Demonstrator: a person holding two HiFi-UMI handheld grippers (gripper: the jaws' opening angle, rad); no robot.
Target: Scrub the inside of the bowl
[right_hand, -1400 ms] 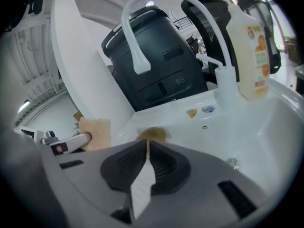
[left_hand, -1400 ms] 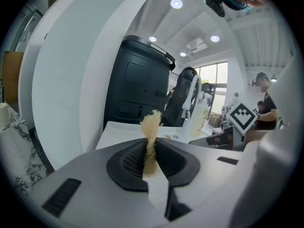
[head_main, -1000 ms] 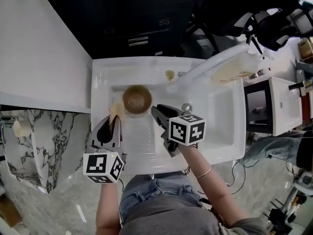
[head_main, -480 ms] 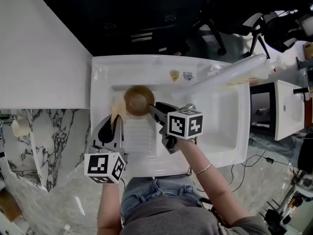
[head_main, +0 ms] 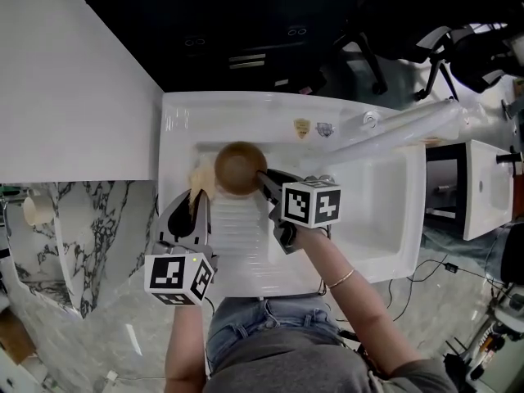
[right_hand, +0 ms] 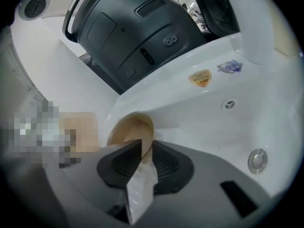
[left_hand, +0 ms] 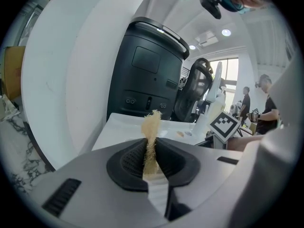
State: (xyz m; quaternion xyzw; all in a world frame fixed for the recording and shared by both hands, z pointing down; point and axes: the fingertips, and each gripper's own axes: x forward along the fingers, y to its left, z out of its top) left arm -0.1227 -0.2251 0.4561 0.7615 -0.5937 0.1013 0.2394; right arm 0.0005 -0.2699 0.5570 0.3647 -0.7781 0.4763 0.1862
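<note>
Over the sink (head_main: 378, 219), your right gripper (head_main: 264, 178) has just clamped the bowl (head_main: 237, 167) rim (steadying it, seemingly); next, the scrub pad (head_main: 199, 182) pinched in your left gripper (head_main: 196, 205) should go inside.

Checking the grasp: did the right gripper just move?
Yes: against the sink stickers, the right gripper moved up-left onto the bowl; its fingers have just been closing, rim between them.
</note>
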